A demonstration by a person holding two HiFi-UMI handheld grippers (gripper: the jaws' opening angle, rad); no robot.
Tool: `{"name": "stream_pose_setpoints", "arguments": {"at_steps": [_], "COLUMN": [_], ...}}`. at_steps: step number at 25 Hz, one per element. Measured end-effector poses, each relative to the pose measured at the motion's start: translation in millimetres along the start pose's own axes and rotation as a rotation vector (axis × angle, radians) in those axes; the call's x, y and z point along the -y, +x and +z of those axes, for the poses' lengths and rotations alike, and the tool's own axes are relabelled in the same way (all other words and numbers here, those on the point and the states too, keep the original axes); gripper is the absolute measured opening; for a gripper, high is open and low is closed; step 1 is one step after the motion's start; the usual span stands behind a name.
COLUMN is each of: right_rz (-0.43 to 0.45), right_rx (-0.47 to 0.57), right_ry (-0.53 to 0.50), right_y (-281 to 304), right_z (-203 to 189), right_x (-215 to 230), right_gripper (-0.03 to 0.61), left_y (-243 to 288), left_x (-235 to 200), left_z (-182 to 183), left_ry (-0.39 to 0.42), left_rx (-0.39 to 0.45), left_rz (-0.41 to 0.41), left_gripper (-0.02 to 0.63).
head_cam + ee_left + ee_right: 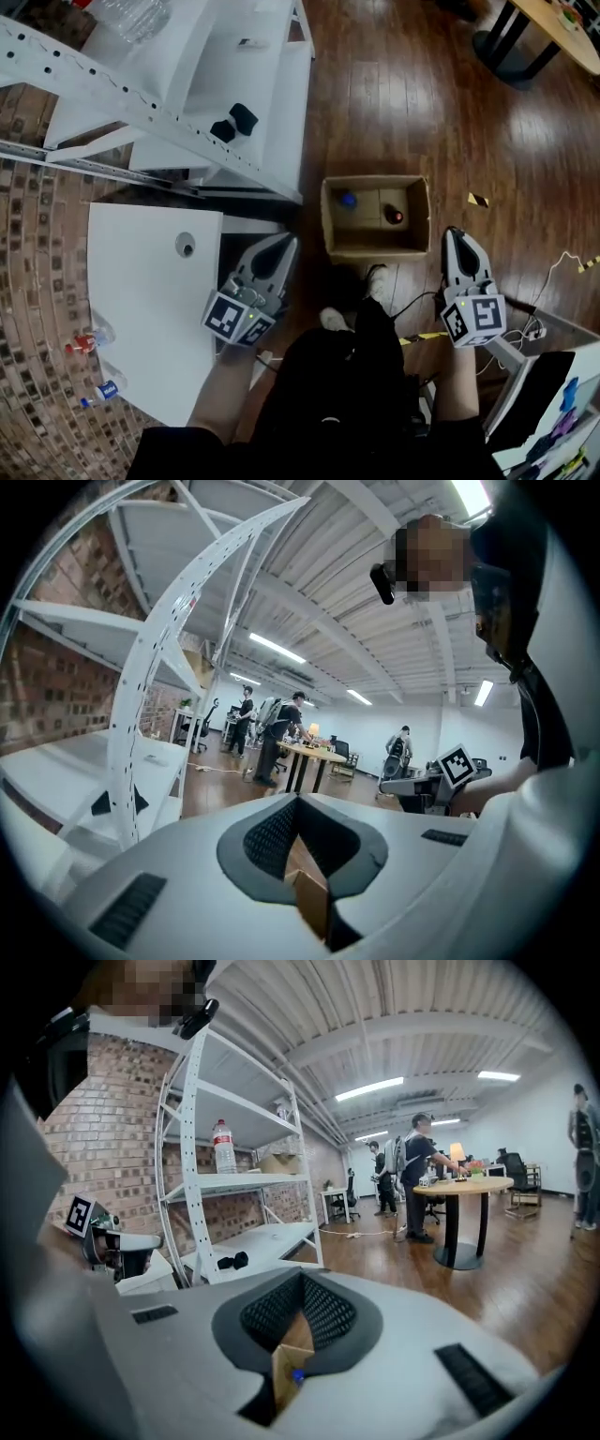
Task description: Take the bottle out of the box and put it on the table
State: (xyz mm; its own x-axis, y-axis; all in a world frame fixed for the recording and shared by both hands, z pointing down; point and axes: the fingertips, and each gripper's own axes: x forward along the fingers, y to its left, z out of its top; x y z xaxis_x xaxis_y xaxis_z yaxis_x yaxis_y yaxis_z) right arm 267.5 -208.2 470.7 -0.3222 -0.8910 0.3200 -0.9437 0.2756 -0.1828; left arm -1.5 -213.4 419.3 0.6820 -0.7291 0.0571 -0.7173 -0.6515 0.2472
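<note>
An open cardboard box [375, 246] stands on the wooden floor in front of the person's feet. Two bottles lie in it, one with a blue cap [348, 199] and one with a red cap [395, 217]. My left gripper [287, 241] hangs left of the box, beside the white table [141, 281], jaws shut and empty. My right gripper [454, 233] hangs just right of the box, also shut and empty. In the right gripper view the box corner [284, 1363] and the blue cap [296, 1375] show below the closed jaws. Two more bottles [94, 364] lie on the table's near left corner.
A white shelf rack [187, 103] stands behind the table, with black items [234, 122] on a low shelf and a bottle [223, 1147] higher up. Cables [562, 267] run over the floor at right. A round table [562, 23] and several people are farther off.
</note>
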Motion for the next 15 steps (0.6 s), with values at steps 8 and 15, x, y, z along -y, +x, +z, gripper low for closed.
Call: {"name": "stream_pose_setpoints", "arguments": {"at_steps": [8, 15], "right_rz": [0.094, 0.203], "right_rx": [0.045, 0.130], "right_ry": [-0.084, -0.248], "right_y": [96, 177], "right_z": [-97, -214], "right_x": [14, 7], "right_gripper": [0.002, 0.002], "left_y": [28, 48], "left_x": [-55, -110], "left_z": [-125, -288], "left_ry": [0.051, 0.082], "left_rx": [0.048, 0.121], "left_rz": [0.019, 0.008], "left_gripper": [-0.003, -0.003]}}
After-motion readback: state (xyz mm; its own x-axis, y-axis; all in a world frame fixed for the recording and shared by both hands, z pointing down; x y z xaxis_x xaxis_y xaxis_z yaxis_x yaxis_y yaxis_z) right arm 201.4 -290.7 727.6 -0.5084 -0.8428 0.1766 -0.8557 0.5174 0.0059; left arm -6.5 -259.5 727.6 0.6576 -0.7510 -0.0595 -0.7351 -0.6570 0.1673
